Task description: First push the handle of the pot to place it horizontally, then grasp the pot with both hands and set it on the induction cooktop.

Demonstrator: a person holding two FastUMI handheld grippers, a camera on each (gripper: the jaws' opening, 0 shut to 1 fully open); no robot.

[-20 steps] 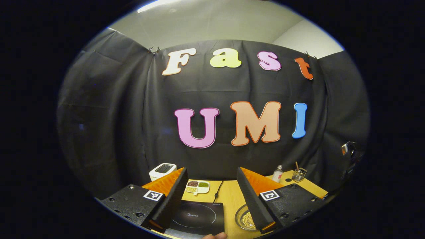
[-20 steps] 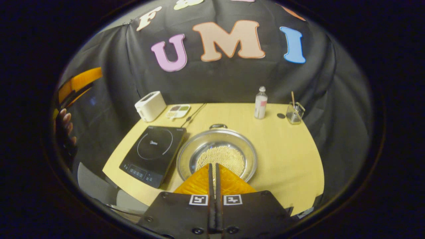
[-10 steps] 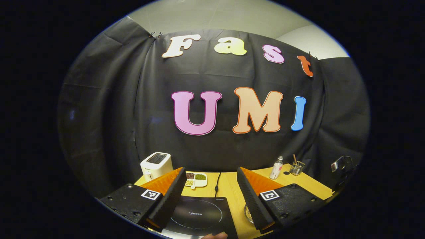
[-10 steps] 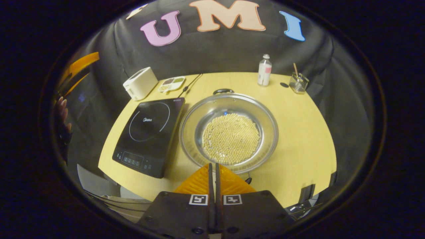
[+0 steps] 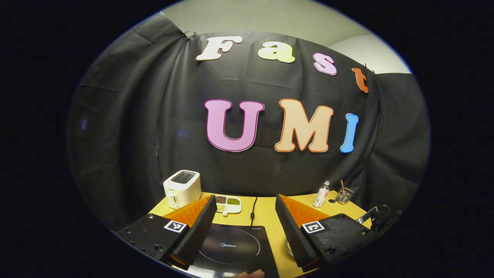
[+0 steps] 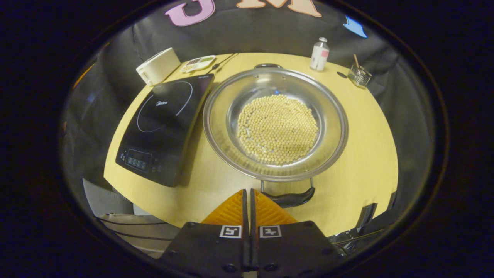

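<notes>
— Pot (image 6: 275, 122) first: where does it sit?

— On the yellow table (image 6: 366, 154), just right of the cooktop (image 6: 164, 127) in the right gripper view, not on it. It is a wide, shallow metal pot with a layer of pale beans (image 6: 278, 129) over its bottom.

— And the tools?

— The right gripper (image 6: 247, 195) is clenched, its two fingers pressed flat together with nothing between them. It hangs over the near edge of the table, its tip just beside the pot's near handle (image 6: 288, 197); I cannot tell whether it touches it. The left gripper (image 5: 244, 216) is spread wide and holds nothing; between its fingers lies the cooktop (image 5: 231, 247).

— How do the handles lie?

— Two dark loop handles: one toward the camera, one at the far rim (image 6: 268, 66).

— Count the rest.

— One white toaster (image 6: 157, 66), one small divided dish (image 6: 197, 63) of beans, one white bottle (image 6: 319, 54), one small glass (image 6: 359, 75) with a stick in it, one dark cord (image 6: 222, 63) running to the back of the cooktop. A fingertip (image 5: 251, 274) shows at the bottom edge of the left gripper view.
</notes>
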